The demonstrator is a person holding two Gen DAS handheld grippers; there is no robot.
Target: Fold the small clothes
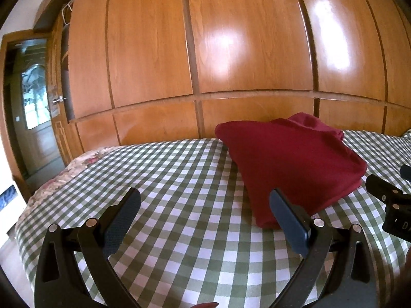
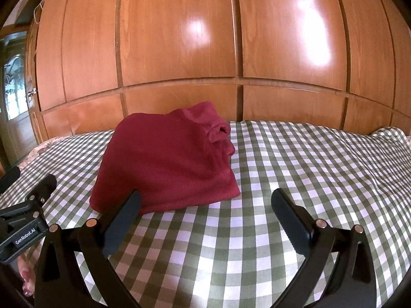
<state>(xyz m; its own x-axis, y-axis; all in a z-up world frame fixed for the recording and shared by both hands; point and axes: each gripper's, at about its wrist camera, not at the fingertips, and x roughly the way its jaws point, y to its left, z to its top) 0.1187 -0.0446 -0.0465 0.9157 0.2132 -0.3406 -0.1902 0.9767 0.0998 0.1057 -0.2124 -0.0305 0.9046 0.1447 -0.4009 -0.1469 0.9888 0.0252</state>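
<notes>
I see a dark red garment (image 1: pixel 290 164) lying folded into a compact bundle on the bed (image 1: pixel 179 179), which is covered with a green and white checked sheet (image 2: pixel 308 169). The garment sits toward the far side of the bed, close to the wooden wardrobe (image 1: pixel 231 38) that fills the background. Its far edge is bunched into a rumpled lump, while the near edge lies flat on the sheet.

My left gripper (image 1: pixel 205 205) hangs just in front of the garment and to its left, with its jaws spread wide and nothing between them. Its right finger (image 1: pixel 287 215) overlaps the near corner of the garment in the left wrist view, but I cannot tell whether it touches the cloth.

My right gripper (image 2: pixel 205 205) hangs in front of the garment and slightly to its right, also released, jaws wide apart and empty. Its left finger (image 2: pixel 125 215) overlaps the near edge of the garment in the right wrist view; again I cannot tell if there is contact.

Each gripper shows at the edge of the other's view, so the two flank the near side of the garment. A floral bedspread (image 1: pixel 77 164) peeks out from under the sheet at the bed's left edge, left of the garment. Farther left, beyond the wardrobe, stands a door (image 1: pixel 33 97) with a patterned glass pane.
</notes>
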